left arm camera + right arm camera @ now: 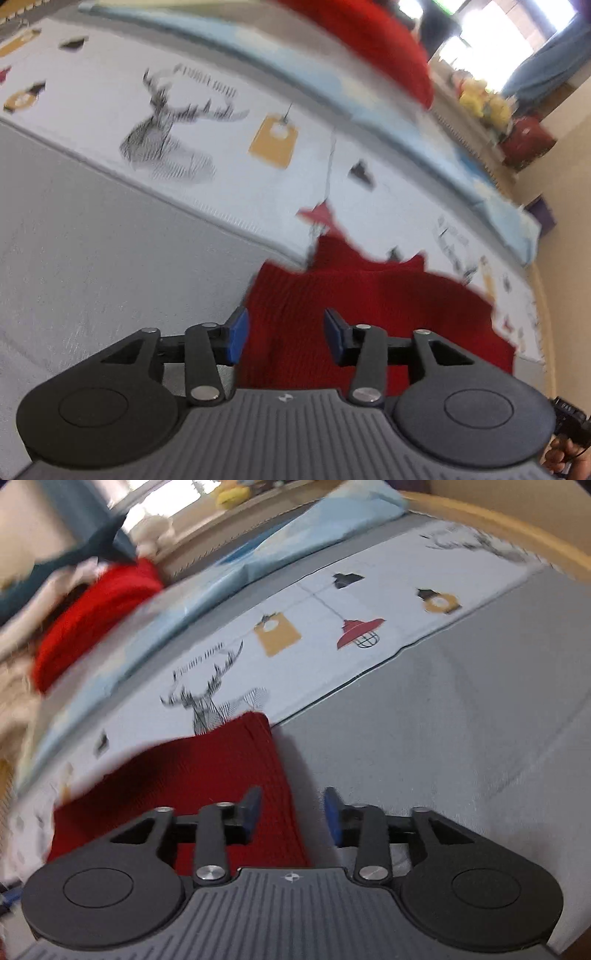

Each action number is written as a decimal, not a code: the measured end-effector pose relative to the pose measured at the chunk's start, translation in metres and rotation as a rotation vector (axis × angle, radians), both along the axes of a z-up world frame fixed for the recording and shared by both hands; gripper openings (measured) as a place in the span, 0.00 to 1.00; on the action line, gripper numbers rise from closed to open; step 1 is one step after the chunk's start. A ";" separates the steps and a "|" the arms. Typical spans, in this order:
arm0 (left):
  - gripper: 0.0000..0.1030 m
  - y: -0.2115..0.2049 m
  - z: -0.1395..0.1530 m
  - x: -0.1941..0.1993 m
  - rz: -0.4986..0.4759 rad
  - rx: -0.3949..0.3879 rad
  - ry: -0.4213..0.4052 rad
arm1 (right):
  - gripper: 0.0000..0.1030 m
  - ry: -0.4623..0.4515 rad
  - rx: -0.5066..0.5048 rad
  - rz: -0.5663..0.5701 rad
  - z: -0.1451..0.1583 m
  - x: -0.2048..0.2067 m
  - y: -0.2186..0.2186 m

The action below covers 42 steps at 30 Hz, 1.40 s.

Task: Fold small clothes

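Observation:
A dark red knitted garment [369, 306] lies flat on the bed. In the left wrist view my left gripper [286, 338] is open just above its near left part, blue pads apart, holding nothing. In the right wrist view the same garment [207, 775] lies at lower left. My right gripper [291, 818] is open over its right edge, the left pad over the knit, the right pad over the grey sheet. Both views are blurred by motion.
The bed has a grey sheet [461, 738] and a white band printed with a deer [162, 133] and lamps. A light blue pillow [295, 542] lies behind. A bright red garment [92, 616] sits on a clothes pile at the far side; it also shows in the left wrist view [373, 40].

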<state>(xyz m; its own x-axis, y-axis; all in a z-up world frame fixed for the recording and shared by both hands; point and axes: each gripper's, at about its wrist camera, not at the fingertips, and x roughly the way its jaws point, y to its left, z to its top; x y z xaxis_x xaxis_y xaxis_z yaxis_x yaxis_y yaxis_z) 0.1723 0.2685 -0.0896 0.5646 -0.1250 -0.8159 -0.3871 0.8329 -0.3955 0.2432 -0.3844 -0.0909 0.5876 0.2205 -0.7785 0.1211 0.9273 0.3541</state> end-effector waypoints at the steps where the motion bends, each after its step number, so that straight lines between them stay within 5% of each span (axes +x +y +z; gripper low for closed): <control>1: 0.48 0.000 -0.007 0.003 0.003 -0.010 0.032 | 0.47 0.015 -0.015 0.003 -0.005 0.003 0.002; 4: 0.48 0.002 -0.024 0.013 0.007 -0.042 0.096 | 0.48 0.094 -0.004 -0.008 -0.021 0.012 0.005; 11: 0.49 -0.001 -0.053 0.027 0.074 -0.097 0.167 | 0.47 0.119 -0.010 0.020 -0.030 0.025 0.022; 16: 0.45 -0.008 -0.051 0.032 0.039 -0.047 0.161 | 0.16 0.041 -0.087 0.100 -0.022 0.025 0.046; 17: 0.42 -0.009 -0.050 0.032 0.027 -0.035 0.159 | 0.15 0.017 -0.105 0.122 -0.018 0.023 0.051; 19: 0.13 -0.012 -0.043 0.033 0.006 0.016 0.139 | 0.14 -0.036 -0.138 0.152 -0.010 0.020 0.055; 20: 0.08 -0.013 -0.039 0.033 -0.005 0.052 0.130 | 0.13 -0.068 -0.145 0.158 -0.005 0.017 0.056; 25: 0.06 -0.028 0.003 0.024 -0.055 0.215 -0.044 | 0.12 -0.257 -0.101 0.090 0.028 0.005 0.039; 31: 0.06 -0.039 0.041 0.010 0.003 0.288 -0.314 | 0.11 -0.435 -0.152 0.031 0.051 -0.009 0.036; 35: 0.11 -0.030 0.016 0.023 0.022 0.201 -0.186 | 0.16 -0.238 -0.168 0.003 0.023 0.015 0.032; 38: 0.16 -0.021 -0.007 0.026 0.014 0.100 -0.038 | 0.40 -0.107 -0.200 -0.022 0.007 0.025 0.025; 40: 0.34 -0.012 -0.016 0.023 0.021 0.030 0.011 | 0.42 -0.032 -0.145 -0.002 -0.001 0.026 0.018; 42: 0.41 -0.005 -0.025 0.019 0.017 -0.048 0.063 | 0.42 0.032 -0.106 0.029 -0.009 0.025 0.014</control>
<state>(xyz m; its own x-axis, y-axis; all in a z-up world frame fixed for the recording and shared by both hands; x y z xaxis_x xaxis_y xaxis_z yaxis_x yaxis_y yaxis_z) 0.1916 0.2635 -0.1145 0.5149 -0.1559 -0.8430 -0.4262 0.8066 -0.4095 0.2684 -0.3707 -0.1001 0.5565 0.1528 -0.8167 0.1036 0.9625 0.2506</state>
